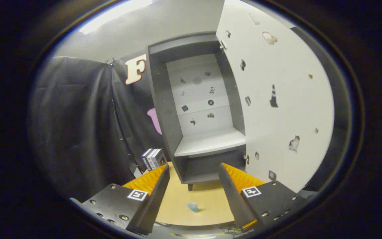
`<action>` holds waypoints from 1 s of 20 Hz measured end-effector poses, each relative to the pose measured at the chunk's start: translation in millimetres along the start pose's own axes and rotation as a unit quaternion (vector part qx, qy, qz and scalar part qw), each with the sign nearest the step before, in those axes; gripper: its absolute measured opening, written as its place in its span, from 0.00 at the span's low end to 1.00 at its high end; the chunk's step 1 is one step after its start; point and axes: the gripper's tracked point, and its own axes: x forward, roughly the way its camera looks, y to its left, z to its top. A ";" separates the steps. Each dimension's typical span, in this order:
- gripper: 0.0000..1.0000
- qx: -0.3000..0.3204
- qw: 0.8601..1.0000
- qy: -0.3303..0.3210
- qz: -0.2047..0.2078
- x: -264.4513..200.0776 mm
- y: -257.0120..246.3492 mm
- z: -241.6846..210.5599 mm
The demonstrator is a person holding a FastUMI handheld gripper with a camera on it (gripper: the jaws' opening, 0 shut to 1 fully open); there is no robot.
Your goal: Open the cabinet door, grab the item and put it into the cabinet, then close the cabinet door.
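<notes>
Just gripper (193, 179) agape before cabinet (207, 142)

The hand-held gripper (193, 172) is held with its two fingers spread wide apart, nothing between them and neither finger touching anything. Both fingers reach forward and slightly inward, so the gap is narrower at the tips than at the bases. The left finger's ribbed pad (148, 181) faces inward toward the right finger's ribbed pad (242, 177). Each finger carries a small square marker on its mount. The whole tool is tilted a little downward, hanging free in the air.
</notes>
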 end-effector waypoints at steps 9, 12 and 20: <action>0.98 -0.045 0.990 0.133 0.014 97.8 21.5 -158.0; 0.98 -0.046 0.985 0.163 0.010 120.8 13.9 -197.2; 0.98 -0.037 0.969 0.244 0.006 158.4 -0.4 -295.5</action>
